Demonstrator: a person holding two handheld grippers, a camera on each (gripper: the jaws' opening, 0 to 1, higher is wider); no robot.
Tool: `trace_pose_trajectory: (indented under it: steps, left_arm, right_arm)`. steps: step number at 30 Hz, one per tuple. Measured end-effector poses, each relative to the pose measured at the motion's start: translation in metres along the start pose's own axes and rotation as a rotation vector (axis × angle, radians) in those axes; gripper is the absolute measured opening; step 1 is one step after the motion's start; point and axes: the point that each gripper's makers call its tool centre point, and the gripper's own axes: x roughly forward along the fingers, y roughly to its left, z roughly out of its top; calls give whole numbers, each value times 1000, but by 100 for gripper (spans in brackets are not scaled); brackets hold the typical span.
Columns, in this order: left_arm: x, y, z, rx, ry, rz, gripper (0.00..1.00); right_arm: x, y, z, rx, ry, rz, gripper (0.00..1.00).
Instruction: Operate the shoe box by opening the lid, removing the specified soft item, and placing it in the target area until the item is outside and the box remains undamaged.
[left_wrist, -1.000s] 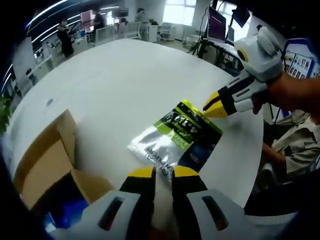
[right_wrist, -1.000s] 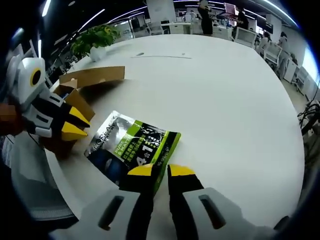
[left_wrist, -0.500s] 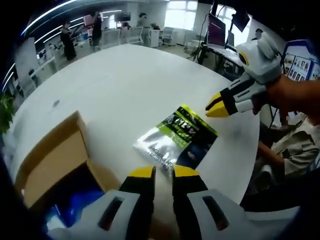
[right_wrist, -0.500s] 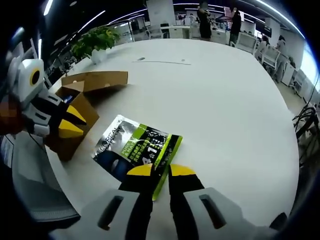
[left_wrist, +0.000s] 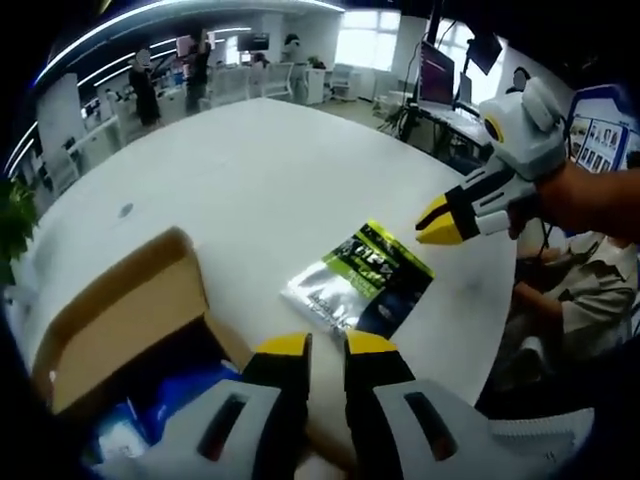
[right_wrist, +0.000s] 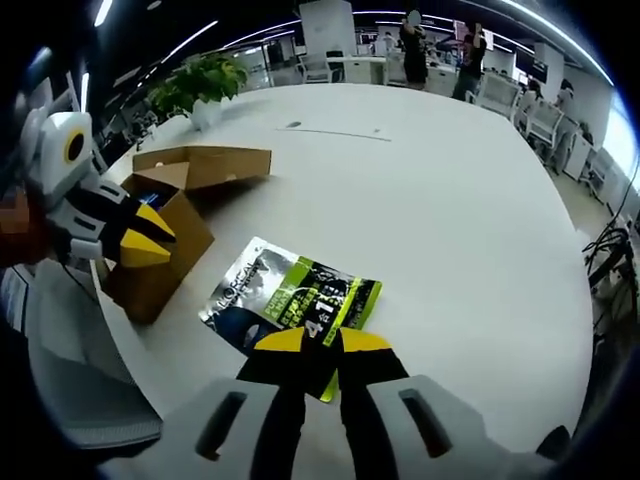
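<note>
Cardboard shoe box (right_wrist: 165, 235) sits open at the counter (right_wrist: 450, 220) edge, the foil pouch (right_wrist: 290, 305) lies flat just outside it, and with left tool (left_wrist: 315, 345) and right tool (right_wrist: 312, 342) both pressed together and empty, a careless swing could knock the box off.
</note>
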Motion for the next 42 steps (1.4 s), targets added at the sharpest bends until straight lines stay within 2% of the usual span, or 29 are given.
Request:
trace_pose_trajectory:
  steps: [14, 25, 42]
  left_arm:
    - [-15, 11, -5, -18, -16, 20, 9]
    - [-33, 21, -4, -27, -47, 36, 9]
    - [-63, 49, -27, -73, -60, 88, 9]
  right_arm:
    - [0, 17, 7, -24, -1, 15, 9]
    - [3, 42, 21, -56, -8, 43, 9]
    - [12, 84, 36, -105, -10, 80, 8]
